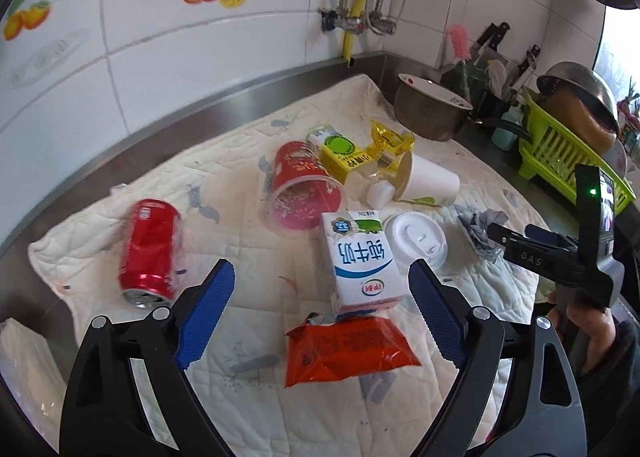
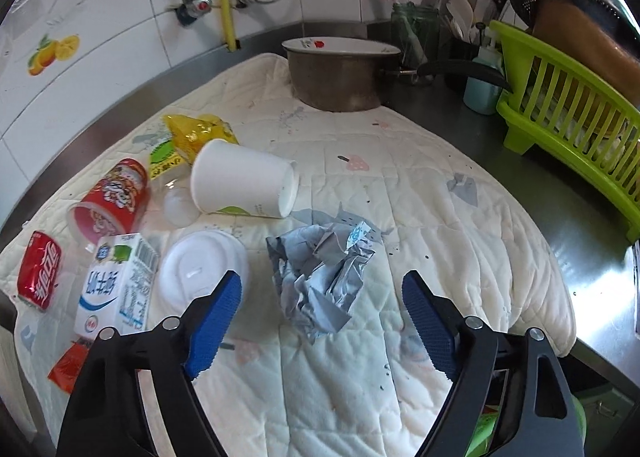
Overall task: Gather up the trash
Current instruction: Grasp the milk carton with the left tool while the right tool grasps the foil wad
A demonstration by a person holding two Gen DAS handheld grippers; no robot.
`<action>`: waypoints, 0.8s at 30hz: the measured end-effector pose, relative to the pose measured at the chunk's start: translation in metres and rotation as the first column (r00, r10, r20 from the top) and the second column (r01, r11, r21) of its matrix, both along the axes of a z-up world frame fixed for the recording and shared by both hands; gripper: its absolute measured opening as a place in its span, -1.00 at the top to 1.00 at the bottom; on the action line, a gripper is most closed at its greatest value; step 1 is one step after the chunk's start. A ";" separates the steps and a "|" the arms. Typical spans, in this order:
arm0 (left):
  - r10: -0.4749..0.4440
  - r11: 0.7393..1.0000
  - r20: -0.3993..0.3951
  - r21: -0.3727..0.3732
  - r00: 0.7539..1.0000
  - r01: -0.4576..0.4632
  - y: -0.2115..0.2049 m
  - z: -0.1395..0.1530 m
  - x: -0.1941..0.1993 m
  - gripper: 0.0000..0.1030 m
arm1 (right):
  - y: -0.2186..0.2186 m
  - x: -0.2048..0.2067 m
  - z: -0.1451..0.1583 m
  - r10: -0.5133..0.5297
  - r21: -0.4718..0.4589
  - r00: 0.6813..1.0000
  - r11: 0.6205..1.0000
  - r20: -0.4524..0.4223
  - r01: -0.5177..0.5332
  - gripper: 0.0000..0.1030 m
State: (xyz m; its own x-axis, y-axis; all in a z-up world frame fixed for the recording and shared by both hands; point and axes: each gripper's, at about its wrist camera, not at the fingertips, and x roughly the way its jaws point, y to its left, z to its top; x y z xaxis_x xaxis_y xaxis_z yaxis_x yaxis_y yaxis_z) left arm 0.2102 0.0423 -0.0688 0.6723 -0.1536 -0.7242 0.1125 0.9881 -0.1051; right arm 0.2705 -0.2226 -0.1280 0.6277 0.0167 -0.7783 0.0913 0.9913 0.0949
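On the white cloth (image 2: 460,257) all the trash still waits, with the left gripper (image 1: 320,305) wide around the milk box (image 1: 360,257) and the right gripper (image 2: 322,309) wide around the crumpled paper (image 2: 324,273), neither holding anything.

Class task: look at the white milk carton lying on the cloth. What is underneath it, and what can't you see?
The milk carton lies on the quilted cloth. Its near end overlaps the top edge of the orange snack packet. The cloth directly beneath the carton is covered, so anything there is hidden.
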 end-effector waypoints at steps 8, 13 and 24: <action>-0.008 1.000 -0.124 -0.028 0.992 0.005 -0.020 -0.039 0.046 -0.69 | -0.003 0.019 -0.019 -0.026 -0.011 0.997 1.000 -0.067 0.025 -0.21; -0.009 1.000 -0.186 -0.017 0.983 0.006 -0.032 -0.059 0.068 -0.69 | -0.004 0.020 -0.023 -0.006 0.025 0.997 1.000 -0.080 0.008 0.13; -0.004 1.000 -0.288 -0.008 0.958 0.001 -0.048 -0.096 0.096 -0.71 | -0.003 -0.023 0.008 0.007 0.014 1.000 1.000 -0.009 -0.007 0.31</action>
